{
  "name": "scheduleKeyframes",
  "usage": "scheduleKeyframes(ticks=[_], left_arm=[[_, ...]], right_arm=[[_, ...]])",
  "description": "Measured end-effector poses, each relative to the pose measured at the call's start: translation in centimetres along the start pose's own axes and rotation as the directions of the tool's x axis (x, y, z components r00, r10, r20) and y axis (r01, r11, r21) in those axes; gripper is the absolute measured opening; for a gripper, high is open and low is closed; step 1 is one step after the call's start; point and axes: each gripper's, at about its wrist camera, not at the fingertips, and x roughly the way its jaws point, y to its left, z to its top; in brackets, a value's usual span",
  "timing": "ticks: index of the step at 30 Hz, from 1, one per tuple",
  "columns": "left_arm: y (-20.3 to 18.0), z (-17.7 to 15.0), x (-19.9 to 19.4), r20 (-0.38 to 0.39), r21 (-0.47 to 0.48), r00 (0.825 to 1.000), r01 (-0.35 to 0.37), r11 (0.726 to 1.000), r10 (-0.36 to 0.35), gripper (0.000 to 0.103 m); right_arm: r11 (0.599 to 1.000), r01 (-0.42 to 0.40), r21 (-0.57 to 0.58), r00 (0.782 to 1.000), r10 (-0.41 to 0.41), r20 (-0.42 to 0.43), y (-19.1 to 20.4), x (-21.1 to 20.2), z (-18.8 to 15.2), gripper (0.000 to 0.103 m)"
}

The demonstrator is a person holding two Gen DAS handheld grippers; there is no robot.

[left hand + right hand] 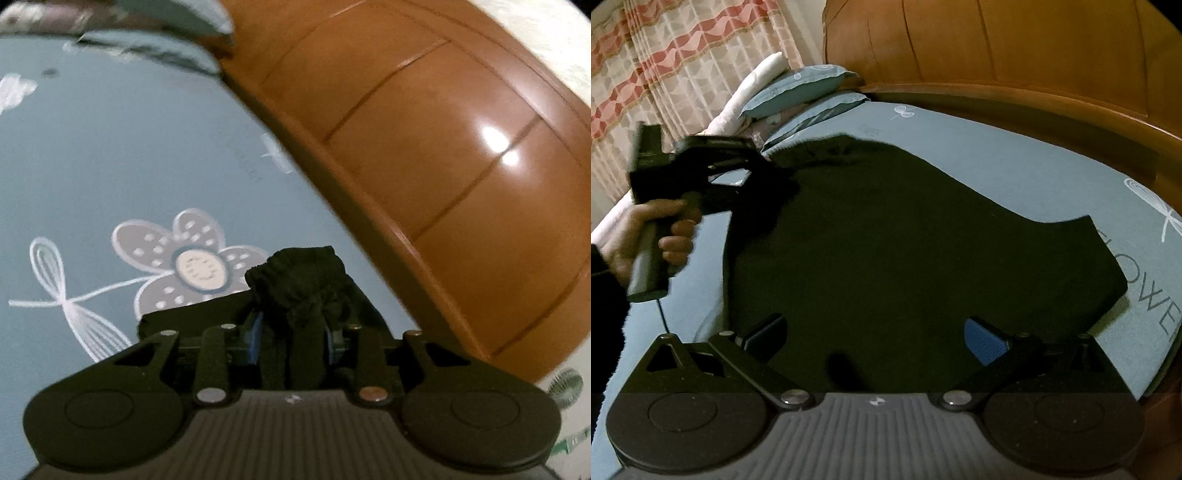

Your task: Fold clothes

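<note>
**Black garment on a bed, one claw pinching a cuff**

Nearest the left wrist camera, the left claw [293, 325] has its blue pads [255, 338] pressed in on a bunched, ribbed piece of the black garment [295, 284]. The gathered fabric pokes out past the fingertips and a strip of it runs back between the fingers toward the camera. Beyond the claw and to its left lies the blue sheet [110, 147], printed with a grey flower [177, 258] and a white dragonfly outline [62, 295]. Beyond and to the right curves the glossy wooden headboard [443, 166], with a bright light reflection on it. This view is somewhat blurred.

From the right wrist camera, the right claw [875, 338] stands spread wide, hovering over the near part of the garment, pinching nothing. Its right pad [984, 341] shows blue; the left one is in shadow. The garment spreads flat from just under this claw out across the sheet, its far edge irregular. To the claw's left, a hand [646, 232] in a dark sleeve holds the other claw by its handle, its tip at the garment's far left edge. Farther off lie blue pillows [798, 88], with a patterned pink curtain [683, 55] behind them.
</note>
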Motion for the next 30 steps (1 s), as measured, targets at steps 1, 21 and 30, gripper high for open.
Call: scheduleKeyframes(ticks=[1, 21, 30], left_arm=[[0.5, -0.2, 0.8, -0.01, -0.011, 1.0, -0.015, 1.0, 0.015, 0.032], [-2.9, -2.7, -3.7, -0.01, 0.254, 0.997, 0.077, 0.964, -0.076, 0.056], [-2.1, -4.3, -3.2, -0.077, 0.287, 0.996, -0.015, 0.958, 0.039, 0.06]], right_arm=[[1.0, 0.001, -0.003, 1.0, -0.001, 0.001, 0.0, -0.1, 0.0, 0.103], [1.0, 0.015, 0.015, 0.997, -0.016, 0.073, -1.3, -1.4, 0.8, 0.103], [0.992, 0.118, 0.032, 0.986, -0.121, 0.113, -4.8, -1.8, 2.1, 0.103]])
